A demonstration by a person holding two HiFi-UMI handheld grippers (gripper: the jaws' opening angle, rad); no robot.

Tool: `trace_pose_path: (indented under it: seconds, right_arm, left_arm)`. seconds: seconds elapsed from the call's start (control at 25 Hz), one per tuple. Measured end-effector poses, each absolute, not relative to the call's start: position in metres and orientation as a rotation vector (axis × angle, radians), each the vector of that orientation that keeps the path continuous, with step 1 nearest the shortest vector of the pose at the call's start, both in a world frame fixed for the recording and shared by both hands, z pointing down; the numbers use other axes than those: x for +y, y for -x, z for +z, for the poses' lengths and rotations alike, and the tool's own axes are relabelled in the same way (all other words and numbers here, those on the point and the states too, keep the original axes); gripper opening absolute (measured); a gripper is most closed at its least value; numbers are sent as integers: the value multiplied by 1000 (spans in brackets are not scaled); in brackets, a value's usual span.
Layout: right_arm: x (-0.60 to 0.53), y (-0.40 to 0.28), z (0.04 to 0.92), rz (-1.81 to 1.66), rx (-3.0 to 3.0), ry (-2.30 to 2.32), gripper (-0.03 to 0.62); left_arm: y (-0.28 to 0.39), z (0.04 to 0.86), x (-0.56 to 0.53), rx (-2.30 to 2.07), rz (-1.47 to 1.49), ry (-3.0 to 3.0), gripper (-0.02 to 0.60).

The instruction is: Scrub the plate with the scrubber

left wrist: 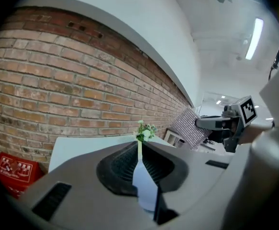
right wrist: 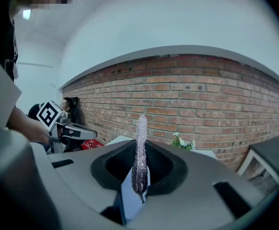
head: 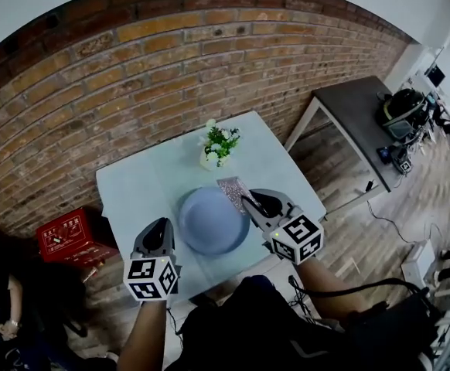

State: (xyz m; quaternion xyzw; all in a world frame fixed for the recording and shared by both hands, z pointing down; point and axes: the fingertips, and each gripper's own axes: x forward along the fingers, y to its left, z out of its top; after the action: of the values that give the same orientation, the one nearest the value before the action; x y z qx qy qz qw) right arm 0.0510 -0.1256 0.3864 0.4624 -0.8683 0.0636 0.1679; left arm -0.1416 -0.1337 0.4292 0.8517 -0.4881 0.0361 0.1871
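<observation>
A round blue-grey plate (head: 212, 222) lies over the pale table (head: 132, 188). My left gripper (head: 161, 224) is shut on the plate's left rim; in the left gripper view the rim shows edge-on as a pale blue sliver (left wrist: 144, 186) between the jaws. My right gripper (head: 247, 199) is shut on a sparkly silver-pink scrubber (head: 233, 187), which it holds over the plate's far right edge. The scrubber (right wrist: 140, 150) stands edge-on between the right jaws. From the left gripper view, the scrubber (left wrist: 190, 127) appears as a flat glittery square.
A small white vase of flowers (head: 218, 147) stands at the table's far side by the brick wall. A red box (head: 69, 238) sits on the floor at the left. A dark table (head: 356, 118) and bags stand at the right. A person sits at the lower left.
</observation>
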Motion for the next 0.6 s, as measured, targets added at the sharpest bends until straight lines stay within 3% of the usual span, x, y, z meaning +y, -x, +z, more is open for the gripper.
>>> trace_pose_path:
  seconds: [0.24, 0.6]
  right_arm:
    - [-144, -51, 426, 259, -2421, -1237, 69]
    - [-167, -32, 493, 307, -2395, -964, 69]
  left_arm:
    - [133, 475, -144, -1333, 187, -2326, 17]
    - [128, 547, -146, -1357, 318, -2125, 103]
